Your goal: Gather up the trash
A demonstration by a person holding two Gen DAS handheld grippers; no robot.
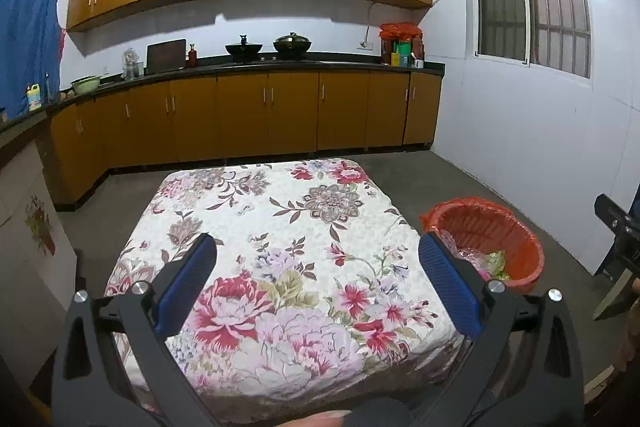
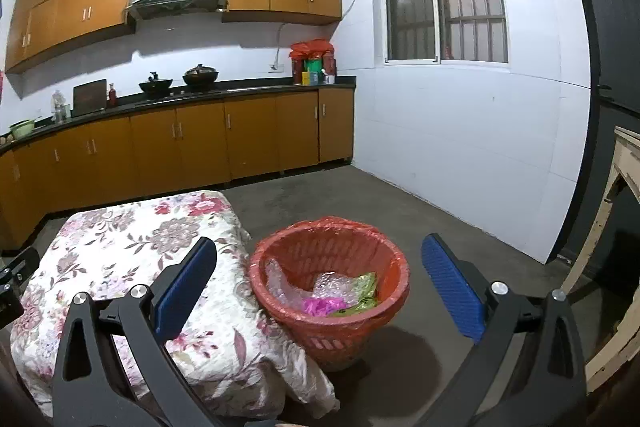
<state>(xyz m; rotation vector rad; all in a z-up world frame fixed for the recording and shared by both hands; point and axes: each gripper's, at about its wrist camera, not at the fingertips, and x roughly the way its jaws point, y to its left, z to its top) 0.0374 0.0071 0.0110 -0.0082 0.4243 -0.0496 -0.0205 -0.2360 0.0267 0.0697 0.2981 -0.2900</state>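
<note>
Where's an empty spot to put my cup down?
The whole floral tabletop is bare, edge to edge. The floor between the bin and the white wall is clear too. The far counter is crowded.

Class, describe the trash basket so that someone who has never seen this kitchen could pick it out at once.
Start at the low table under the floral cloth in the middle of the concrete floor. Right beside it, on the window side, stands the trash basket. It is a round orange slatted tub lined with a thin red bag, holding bubble wrap, a pink scrap and a green wrapper.
</note>
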